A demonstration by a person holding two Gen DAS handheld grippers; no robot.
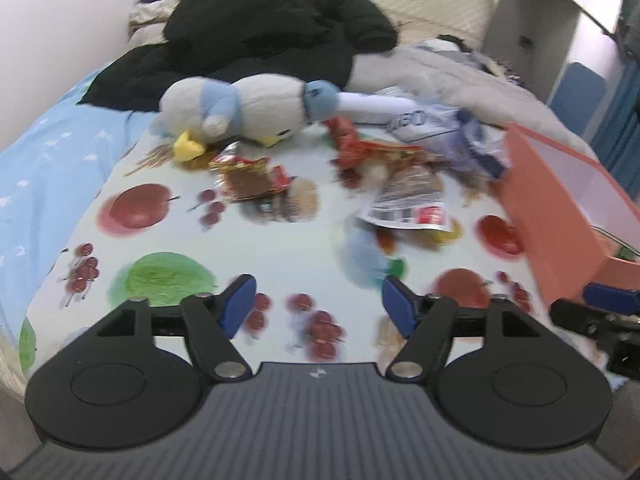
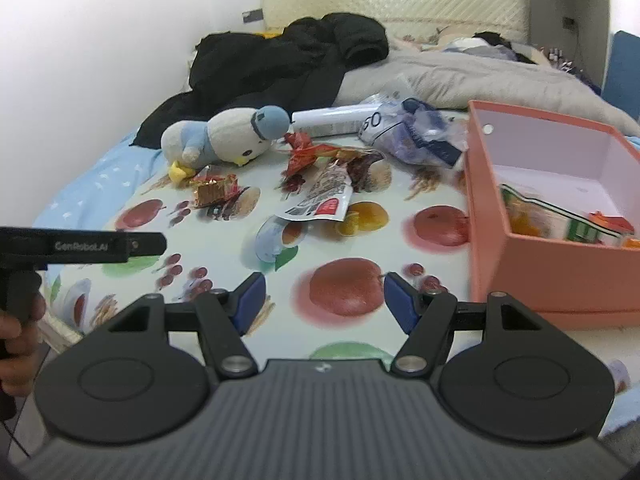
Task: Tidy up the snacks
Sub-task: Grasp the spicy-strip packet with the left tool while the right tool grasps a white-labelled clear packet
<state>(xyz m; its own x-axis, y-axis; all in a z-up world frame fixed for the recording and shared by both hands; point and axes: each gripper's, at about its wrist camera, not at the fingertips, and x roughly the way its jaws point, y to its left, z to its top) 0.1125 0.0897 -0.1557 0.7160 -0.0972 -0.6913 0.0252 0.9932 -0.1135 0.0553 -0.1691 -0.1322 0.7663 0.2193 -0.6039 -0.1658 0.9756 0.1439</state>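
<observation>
On the left of the fruit-printed bedspread [image 2: 344, 288] lies a grey-and-blue plush penguin with a yellow beak [image 2: 224, 138], on its side, in front of a heap of black clothing [image 2: 280, 64]. Just beside its beak sits a small gold-and-red wrapped snack [image 2: 214, 190]. Toward the middle, a crumpled red foil packet [image 2: 308, 152] touches a long white-and-grey pouch with a red label [image 2: 320, 200], and behind them a white tube-shaped pack [image 2: 332, 118] lies near a blue-and-clear plastic bag [image 2: 416, 136]. At the right stands an open salmon-pink cardboard box [image 2: 560, 276], holding a green-and-white packet [image 2: 560, 216] and what may be an orange-red one, too blurred to name.

The left gripper [image 1: 318, 306], blue pads spread wide with nothing between them, hangs over the cloth short of the snacks. The right gripper [image 2: 324, 300] is likewise spread and empty, over a printed apple just left of the box. A hand [image 2: 18, 336] grips the left tool's handle at the right wrist view's left edge.
</observation>
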